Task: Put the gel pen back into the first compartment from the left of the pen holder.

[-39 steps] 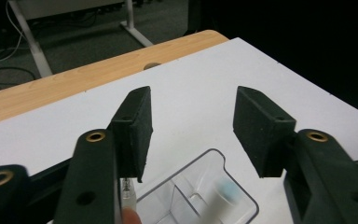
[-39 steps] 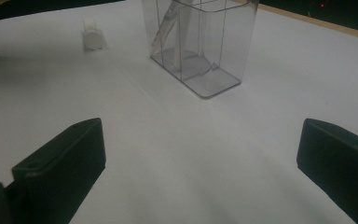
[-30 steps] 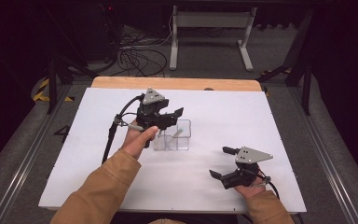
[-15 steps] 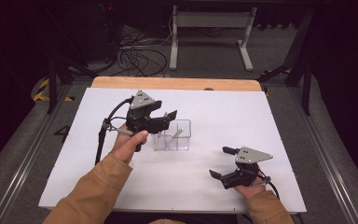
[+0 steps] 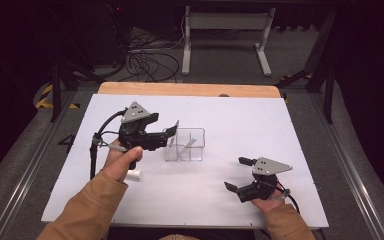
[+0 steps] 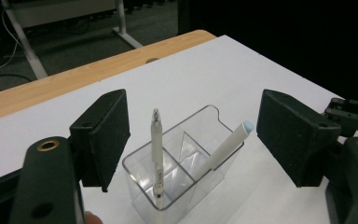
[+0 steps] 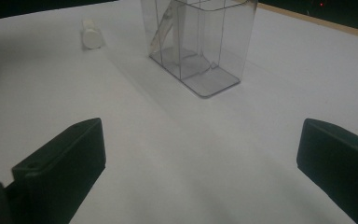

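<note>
At the centre of the high view, on the white table [image 5: 290, 135]: a clear compartment box [image 5: 192, 150], upright. Inside it, in the left gripper view, two pens in separate compartments: a white pen with grey tip [image 6: 156, 144] almost upright at the near left wall, and a white pen with pale blue end [image 6: 226, 147] leaning toward the right of the frame, upper end above the rim. Just left of the box in the high view, the left gripper [image 5: 170, 134], raised off the table in the person's left hand [image 5: 122, 157] and pointing to the right of the frame. Jaws spread wide, just been opening, pinching nothing; in its own view both pens and the box seen between the two black pads [image 6: 107, 135], farther on, not touched by them. At lower left of the box in the high view, beside the tan sleeve [image 5: 87, 210], a small white cap [image 5: 134, 175] lying on its side; same cap at upper left in the right gripper view. At lower right of the high view, well apart from the box, the right gripper [image 5: 237, 174], low over the table and pointing to the left of the frame. Jaws spread wide there too, with only bare table between them in the right gripper view, and the box beyond at the top centre of that frame.
</note>
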A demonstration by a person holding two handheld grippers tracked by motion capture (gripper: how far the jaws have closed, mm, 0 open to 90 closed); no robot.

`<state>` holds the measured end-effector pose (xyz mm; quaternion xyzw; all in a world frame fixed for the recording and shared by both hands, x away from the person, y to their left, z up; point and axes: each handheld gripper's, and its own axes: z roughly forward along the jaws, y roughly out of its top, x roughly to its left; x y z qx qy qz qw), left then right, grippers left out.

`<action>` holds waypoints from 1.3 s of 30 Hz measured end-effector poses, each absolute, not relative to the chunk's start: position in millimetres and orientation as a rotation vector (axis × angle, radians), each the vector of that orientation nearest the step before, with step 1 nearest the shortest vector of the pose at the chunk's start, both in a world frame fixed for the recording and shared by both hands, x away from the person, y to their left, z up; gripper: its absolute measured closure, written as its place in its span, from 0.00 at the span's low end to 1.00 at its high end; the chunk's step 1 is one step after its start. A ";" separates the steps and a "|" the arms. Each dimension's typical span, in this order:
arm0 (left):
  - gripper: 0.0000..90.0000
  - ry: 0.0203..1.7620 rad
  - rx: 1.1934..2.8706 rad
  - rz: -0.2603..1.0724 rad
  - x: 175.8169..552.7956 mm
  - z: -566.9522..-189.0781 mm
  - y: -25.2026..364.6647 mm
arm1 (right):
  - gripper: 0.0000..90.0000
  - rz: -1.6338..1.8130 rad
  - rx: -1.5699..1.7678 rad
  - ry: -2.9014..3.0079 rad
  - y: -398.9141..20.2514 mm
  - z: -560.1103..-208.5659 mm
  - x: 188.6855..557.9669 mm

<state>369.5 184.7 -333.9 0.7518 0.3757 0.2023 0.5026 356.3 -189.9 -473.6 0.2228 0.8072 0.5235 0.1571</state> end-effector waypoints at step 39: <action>0.09 0.924 1.829 0.477 327.2 -362.3 245.5 | 0.07 1.533 0.527 2.362 -156.1 -452.8 343.5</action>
